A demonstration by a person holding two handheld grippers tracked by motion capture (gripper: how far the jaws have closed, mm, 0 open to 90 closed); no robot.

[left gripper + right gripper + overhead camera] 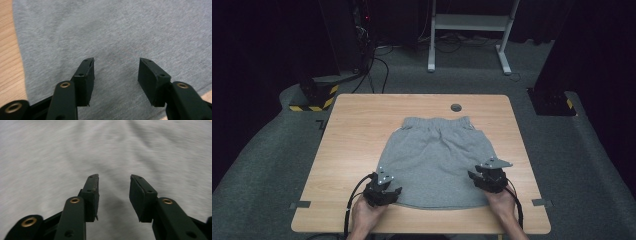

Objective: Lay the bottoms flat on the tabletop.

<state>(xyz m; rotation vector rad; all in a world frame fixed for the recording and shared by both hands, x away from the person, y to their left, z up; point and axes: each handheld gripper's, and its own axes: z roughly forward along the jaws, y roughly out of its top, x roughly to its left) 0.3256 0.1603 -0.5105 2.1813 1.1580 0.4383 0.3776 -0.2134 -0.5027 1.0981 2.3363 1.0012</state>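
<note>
Grey shorts spread flat, both grippers poised at the near hem

The grey shorts [436, 162] lie flat in the middle of the wooden tabletop [357, 125], elastic waistband on the far side and hem toward the person, which puts the two near corners within easy reach of either hand. The left gripper [387, 196] sits over the near left corner of the hem and the right gripper [482, 181] over the right edge, one per side, likely so the cloth can be lifted evenly for a fold. In the left gripper view the left gripper [116, 75] has its jaws apart above the fabric with nothing pinched; in the right gripper view the right gripper [113, 192] is likewise released, cloth beneath but not clamped.
</note>
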